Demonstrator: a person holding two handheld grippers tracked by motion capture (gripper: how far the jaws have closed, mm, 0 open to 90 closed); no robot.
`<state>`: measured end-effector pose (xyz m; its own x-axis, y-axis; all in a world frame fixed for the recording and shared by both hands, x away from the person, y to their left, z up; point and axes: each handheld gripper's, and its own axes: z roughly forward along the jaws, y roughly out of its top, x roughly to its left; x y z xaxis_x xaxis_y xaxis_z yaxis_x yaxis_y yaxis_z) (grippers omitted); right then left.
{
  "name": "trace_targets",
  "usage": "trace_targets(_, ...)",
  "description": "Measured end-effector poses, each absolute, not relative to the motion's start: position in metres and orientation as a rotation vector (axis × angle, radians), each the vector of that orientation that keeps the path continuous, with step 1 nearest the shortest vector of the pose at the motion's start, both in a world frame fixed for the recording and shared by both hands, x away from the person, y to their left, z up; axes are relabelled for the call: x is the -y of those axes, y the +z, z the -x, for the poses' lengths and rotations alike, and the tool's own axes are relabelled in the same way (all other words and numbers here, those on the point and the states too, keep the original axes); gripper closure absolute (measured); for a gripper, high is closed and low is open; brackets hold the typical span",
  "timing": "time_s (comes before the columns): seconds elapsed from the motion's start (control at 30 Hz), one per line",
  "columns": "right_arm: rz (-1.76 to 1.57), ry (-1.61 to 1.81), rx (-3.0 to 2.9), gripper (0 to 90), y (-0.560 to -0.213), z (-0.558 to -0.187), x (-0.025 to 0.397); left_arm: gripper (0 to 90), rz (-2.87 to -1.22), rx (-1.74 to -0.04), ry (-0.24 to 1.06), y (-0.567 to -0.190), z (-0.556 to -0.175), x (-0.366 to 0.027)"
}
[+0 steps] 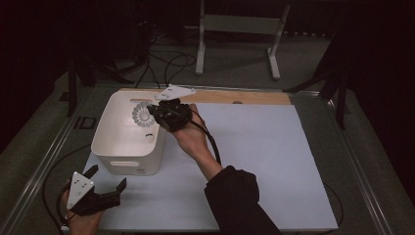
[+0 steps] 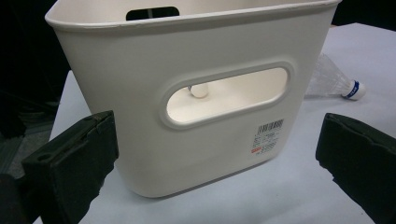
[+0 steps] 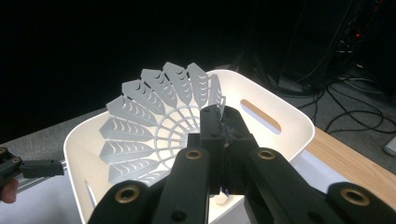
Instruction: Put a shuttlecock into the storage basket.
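three shuttlecocks [image 1: 143, 115], one bin [image 1: 110, 142]

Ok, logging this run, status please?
Right gripper shut on shuttlecock, over white bin. Left gripper open, idle near bin front. Second shuttlecock on the sheet beside bin. Nothing blocking.

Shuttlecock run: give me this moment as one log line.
right claw shut on shuttlecock, above white bin | left claw open, idle near bin | second shuttlecock on table beside bin

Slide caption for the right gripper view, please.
Right gripper holds a white shuttlecock by its skirt above the open white bin.
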<state>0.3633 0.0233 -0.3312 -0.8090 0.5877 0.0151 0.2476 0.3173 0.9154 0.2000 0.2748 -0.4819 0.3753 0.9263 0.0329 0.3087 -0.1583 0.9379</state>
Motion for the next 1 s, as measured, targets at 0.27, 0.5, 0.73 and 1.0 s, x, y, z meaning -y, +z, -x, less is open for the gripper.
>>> trace_targets(0.27, -0.732, 1.540, -2.322, 43.8, -0.333, -0.364, -0.027, 0.1, -1.678, -1.108, 0.809, -0.482, -0.200, -0.275)
trace_targets(0.5, -0.779, 1.431, -2.286, 20.7, -0.334, -0.366, -0.023, 0.1, -1.680, -1.107, 0.809, -0.482, -0.200, -0.274)
trace_targets(0.73, -0.798, 1.372, -2.289, 15.3, -0.338, -0.369, -0.015, 0.1, -1.680, -1.107, 0.808, -0.482, -0.200, -0.274)
trace_targets(1.0, -0.815, 1.353, -2.286, 14.6, -0.341, -0.373, -0.008, 0.1, -1.680, -1.106, 0.809, -0.482, -0.200, -0.274)
